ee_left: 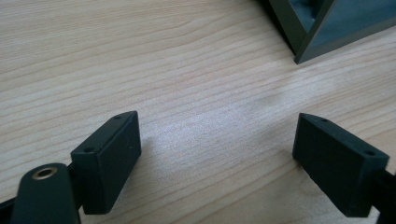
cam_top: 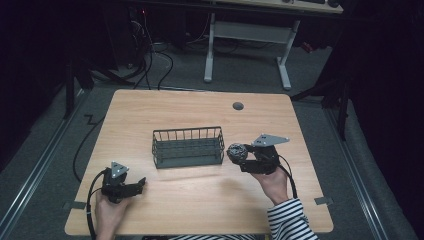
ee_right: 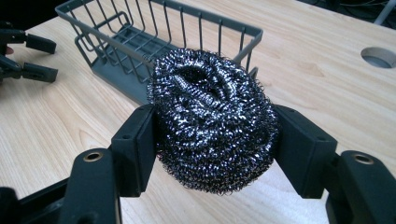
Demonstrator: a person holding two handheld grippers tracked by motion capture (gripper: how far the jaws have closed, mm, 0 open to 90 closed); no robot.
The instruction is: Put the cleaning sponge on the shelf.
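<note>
Pale wood with a fine straight grain makes up the table (cam_top: 200, 200), rounded at its corners, with a small grey round plug (cam_top: 238, 106) set near its far edge. From the high view, a grey wire basket (cam_top: 188, 146), oblong with upright bars and a solid floor, stands near the middle. The right gripper (cam_top: 239, 154) hangs just beside the basket's right end, clamped on a dark steel scourer (cam_top: 235, 151), and a striped sleeve (cam_top: 292, 220) shows behind the hand. The left gripper (cam_top: 141, 185) rests low near the table's front left, well apart from the basket.

Along the left gripper view, the two blocky matt black pads (ee_left: 112, 149) stand wide apart over bare wood, nothing between them; a corner of the basket (ee_left: 322, 28) shows at top right.

Seen in the right gripper view, the scourer (ee_right: 212, 116) is a round, puffy ball of shiny coiled wire, pressed between both pads above the table, with the basket (ee_right: 140, 42) just behind it. The bars are thin and evenly spaced. The left gripper (ee_right: 35, 58) appears far off at the left. No writing can be read anywhere.
</note>
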